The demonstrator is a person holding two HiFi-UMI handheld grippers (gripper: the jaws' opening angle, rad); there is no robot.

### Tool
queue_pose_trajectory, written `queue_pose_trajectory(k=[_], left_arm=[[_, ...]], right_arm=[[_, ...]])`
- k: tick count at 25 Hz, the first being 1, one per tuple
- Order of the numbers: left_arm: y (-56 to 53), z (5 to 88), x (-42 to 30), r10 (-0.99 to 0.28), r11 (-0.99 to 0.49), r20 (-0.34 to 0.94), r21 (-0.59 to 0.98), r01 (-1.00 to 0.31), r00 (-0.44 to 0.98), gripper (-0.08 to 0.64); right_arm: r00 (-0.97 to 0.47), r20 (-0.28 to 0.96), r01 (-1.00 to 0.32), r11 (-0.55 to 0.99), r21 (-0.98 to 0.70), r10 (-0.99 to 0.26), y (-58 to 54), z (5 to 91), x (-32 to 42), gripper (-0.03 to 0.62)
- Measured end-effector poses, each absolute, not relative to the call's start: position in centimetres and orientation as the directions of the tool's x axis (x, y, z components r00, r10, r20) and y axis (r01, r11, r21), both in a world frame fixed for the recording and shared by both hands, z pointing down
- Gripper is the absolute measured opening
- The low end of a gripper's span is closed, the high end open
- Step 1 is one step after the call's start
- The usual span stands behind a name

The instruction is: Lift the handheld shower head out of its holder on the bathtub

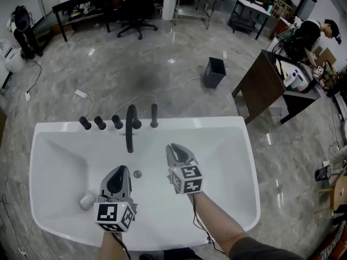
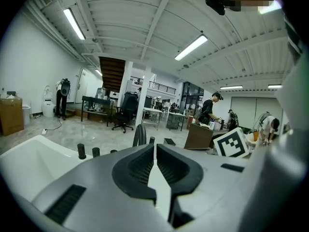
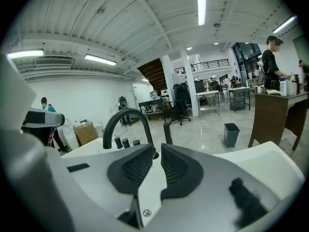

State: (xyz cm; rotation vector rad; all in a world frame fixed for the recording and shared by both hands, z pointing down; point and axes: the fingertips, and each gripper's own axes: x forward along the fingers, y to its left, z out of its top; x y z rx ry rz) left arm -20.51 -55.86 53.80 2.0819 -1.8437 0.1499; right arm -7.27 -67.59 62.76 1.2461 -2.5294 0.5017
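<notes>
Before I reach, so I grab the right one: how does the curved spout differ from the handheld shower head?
The spout arches out over the tub; the handheld shower head stands straight and upright. The spout rises higher than the shower head. In the head view the shower head stands right of the spout. Both are black, on the tub's far rim.

— What do the two tools look like?
— The left gripper [image 1: 120,169] and right gripper [image 1: 173,148] are grey moulded shells with black ribbed pads [image 3: 135,170] lining the jaws. Each carries a white marker cube [image 1: 115,214] printed with black squares.
— Any fittings?
— A small silver screw [image 3: 146,212] below the right jaws, a thin black cable [image 1: 193,210] along the right forearm, and a dark grey sleeve [image 1: 260,249].
</notes>
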Motion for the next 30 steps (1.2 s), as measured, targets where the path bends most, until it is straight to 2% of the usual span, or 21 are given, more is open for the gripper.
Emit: queue_pose_trajectory(k=[2,5,15,30], left_arm=[[-56.7,54.6,-20.6,-0.940,-0.087,0.307,0.207,-0.974,0.149,0.026],[-57.6,56.0,-21.2,-0.937,-0.076,0.317,0.218,-0.973,0.144,0.026],[-60.6,60.0,-23.3,-0.928,-0.067,0.341,0.243,-0.968,0.150,0.026],[-63.0,63.0,-25.6,-0.938,-0.037,0.325,0.257,-0.966,0.122,0.026]], right_arm=[[-0.591,0.399,-0.801,0.571,-0.183,-0.701,-68.6,63.8,-7.8,0.041],[-0.599,0.413,-0.793,0.580,-0.185,-0.686,-69.9,65.4,-8.9,0.096],[-0.579,0.449,-0.800,0.581,-0.151,-0.681,-75.0,70.6,-11.7,0.198],[-0.503,0.440,-0.844,0.533,-0.064,-0.744,-81.5,74.8,-14.4,0.206]])
